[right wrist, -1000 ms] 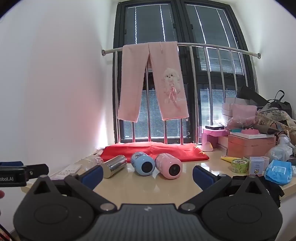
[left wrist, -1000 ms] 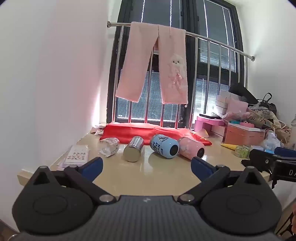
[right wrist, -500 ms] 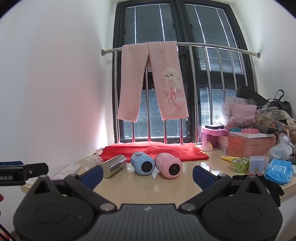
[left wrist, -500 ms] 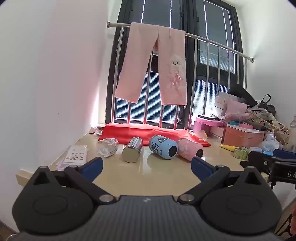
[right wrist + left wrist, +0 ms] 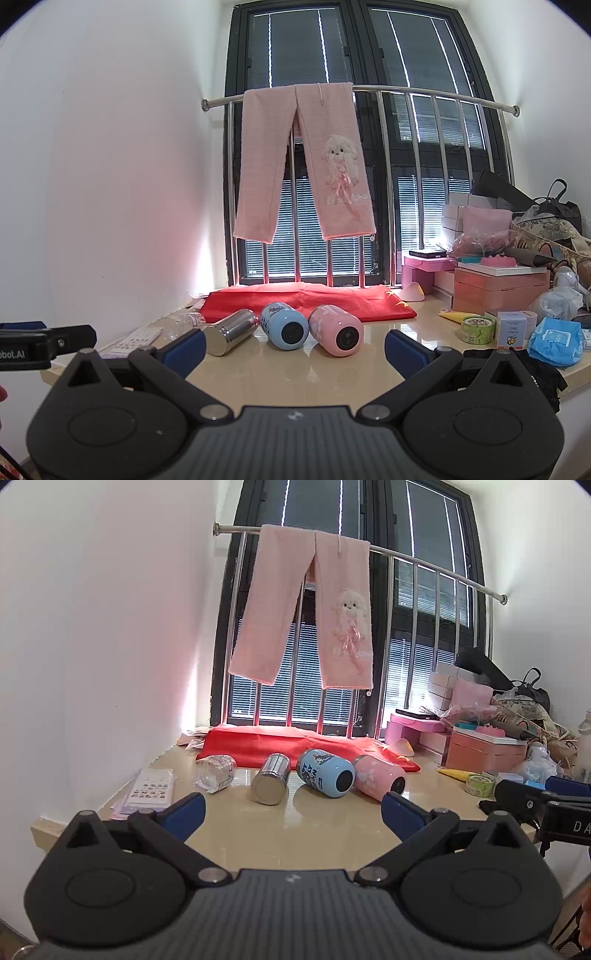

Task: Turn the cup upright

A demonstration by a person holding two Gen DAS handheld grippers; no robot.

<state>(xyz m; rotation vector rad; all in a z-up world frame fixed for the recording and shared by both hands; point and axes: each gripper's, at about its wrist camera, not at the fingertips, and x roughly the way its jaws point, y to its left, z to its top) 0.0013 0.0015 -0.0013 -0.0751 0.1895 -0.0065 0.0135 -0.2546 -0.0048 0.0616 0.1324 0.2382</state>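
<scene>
Three cups lie on their sides in a row on the beige table [image 5: 295, 830]: a steel cup [image 5: 271, 783], a blue cup [image 5: 325, 777] and a pink cup [image 5: 378, 777]. They show again in the right wrist view: steel cup [image 5: 231, 331], blue cup [image 5: 284, 325], pink cup [image 5: 335, 330]. My left gripper [image 5: 293, 810] is open and empty, short of the cups. My right gripper [image 5: 295, 345] is open and empty, also short of them. The right gripper's fingers show at the left wrist view's right edge [image 5: 524, 803].
A crushed clear bottle [image 5: 216, 771] and a sticker sheet [image 5: 151, 788] lie left of the cups. A red cloth [image 5: 295, 744] lies behind them under the railing with pink trousers [image 5: 310, 613]. Boxes, a tape roll [image 5: 478, 326] and bags crowd the right side.
Both grippers have risen slightly, so the cups sit a little lower in view. Nothing on the table has moved.
</scene>
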